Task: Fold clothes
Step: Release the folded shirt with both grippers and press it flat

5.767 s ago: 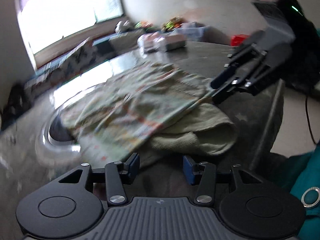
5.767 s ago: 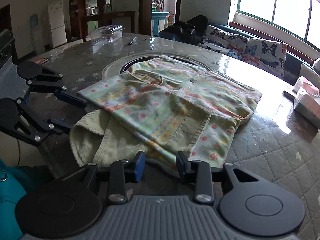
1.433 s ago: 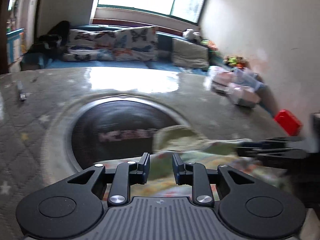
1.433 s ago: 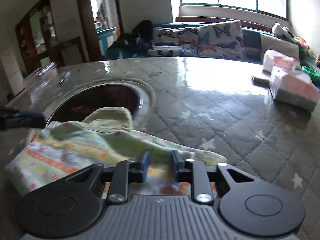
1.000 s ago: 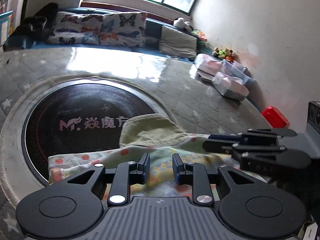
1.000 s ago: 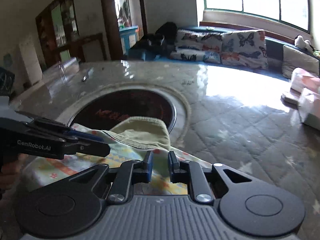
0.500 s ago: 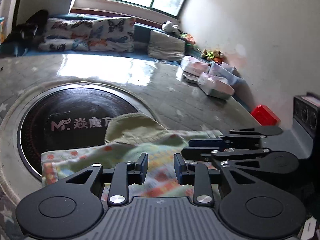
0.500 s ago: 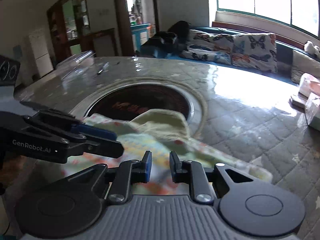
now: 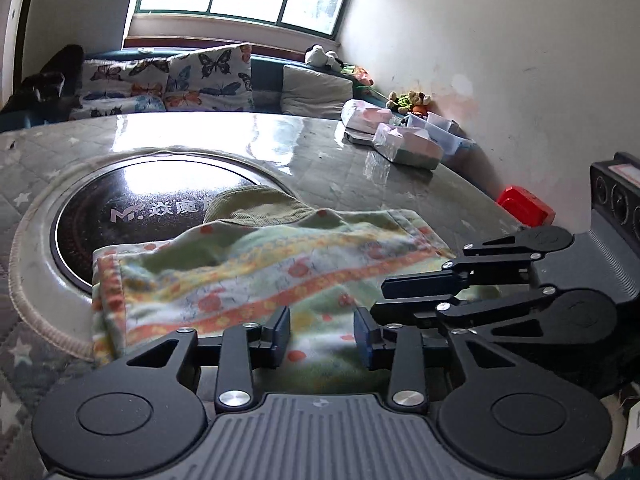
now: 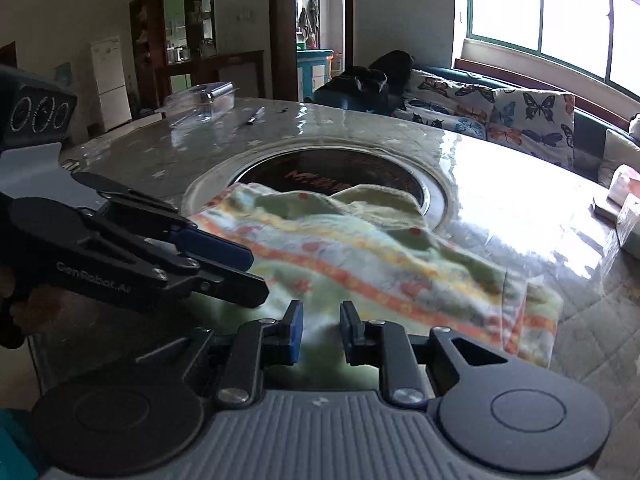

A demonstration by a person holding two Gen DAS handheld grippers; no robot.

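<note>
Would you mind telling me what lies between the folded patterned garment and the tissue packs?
Only bare quilted table cover separates garment from tissue packs, in the left wrist view.

Home living/dining room. Round table (image 9: 328, 160) with quilted star cover and built-in hotplate (image 9: 132, 200) in the middle. Window bench behind with butterfly cushions (image 9: 208, 76), soft toys (image 9: 408, 99) in the corner, tissue packs (image 9: 404, 146) on the table. Right wrist view: white fridge (image 10: 110, 80), dark wood cabinet (image 10: 176, 48), doorway (image 10: 320, 40) to another room, big windows (image 10: 560, 8).
</note>
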